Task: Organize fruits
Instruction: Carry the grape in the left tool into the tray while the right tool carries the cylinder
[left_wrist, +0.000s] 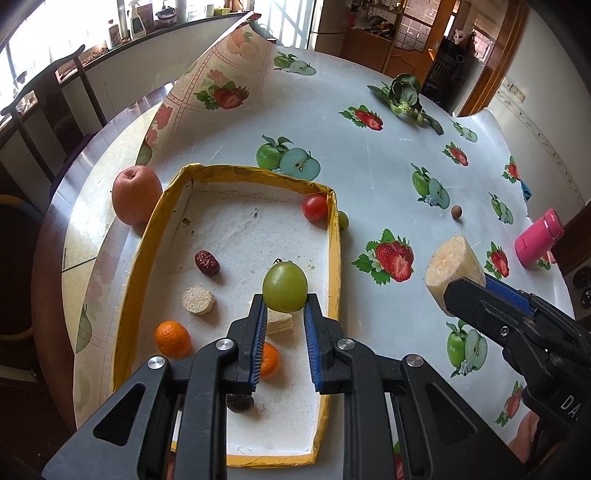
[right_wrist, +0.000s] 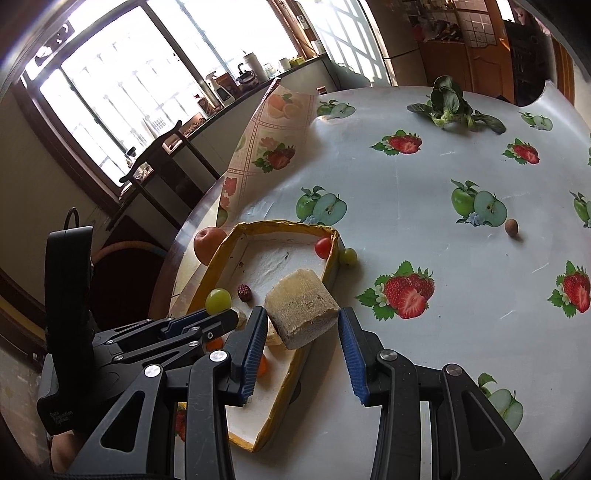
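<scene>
Here left claw (left_wrist: 284, 300) clamps green grape (left_wrist: 284, 281); right claw (right_wrist: 303, 322) clamps pale chunk (right_wrist: 301, 307).

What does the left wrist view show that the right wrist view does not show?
Only the left wrist view shows the pink plastic bottle and the whole orange mandarin. Only the right wrist view shows the bright barred window. Both show the yellow-rimmed tray, the left tool holding the green grape, and the right tool holding the beige sugarcane chunk.
</scene>
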